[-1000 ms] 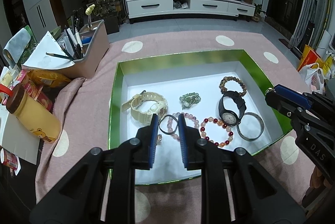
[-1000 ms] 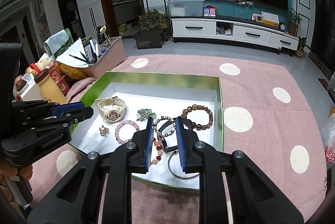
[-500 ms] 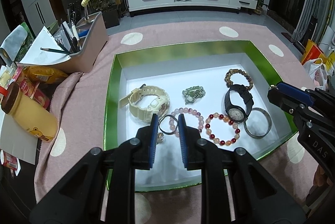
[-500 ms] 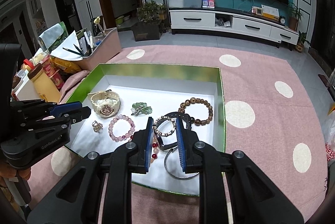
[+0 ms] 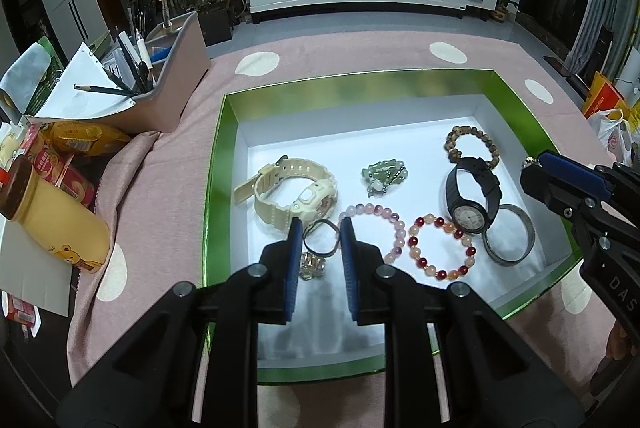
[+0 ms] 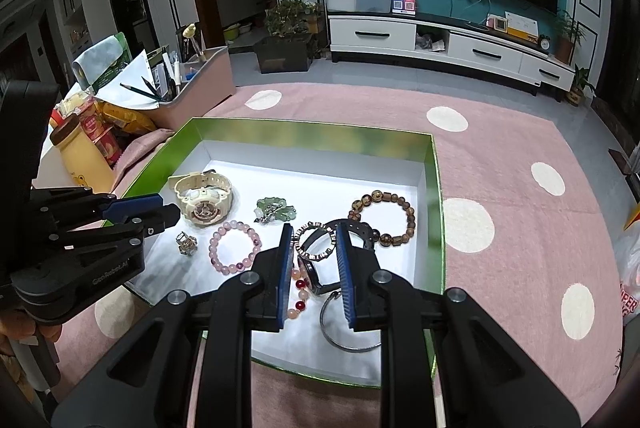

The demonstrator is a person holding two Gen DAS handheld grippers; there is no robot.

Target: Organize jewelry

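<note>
A green-rimmed box (image 5: 214, 188) with a white floor holds a cream watch (image 5: 296, 192), a green charm (image 5: 382, 176), a brown bead bracelet (image 5: 472, 144), a black watch (image 5: 472, 200), a pink bead bracelet (image 5: 374, 228), a red-orange bead bracelet (image 5: 440, 248), a silver bangle (image 5: 510, 240) and a small ring (image 5: 312, 264). My left gripper (image 5: 320, 228) holds a thin dark ring (image 5: 320, 238) between its fingertips above the box. My right gripper (image 6: 312, 234) holds a studded silver ring (image 6: 314, 242) between its fingertips over the black watch (image 6: 316, 276).
The box sits on a pink cloth with cream dots (image 6: 500, 168). To the left stand a pink organizer with pens (image 5: 160, 68), snack packets (image 5: 72, 144) and a yellow bottle (image 5: 52, 224). A TV cabinet (image 6: 440, 44) is far behind.
Both grippers have lifted and drawn back a little with their rings held. The box contents have not moved.
</note>
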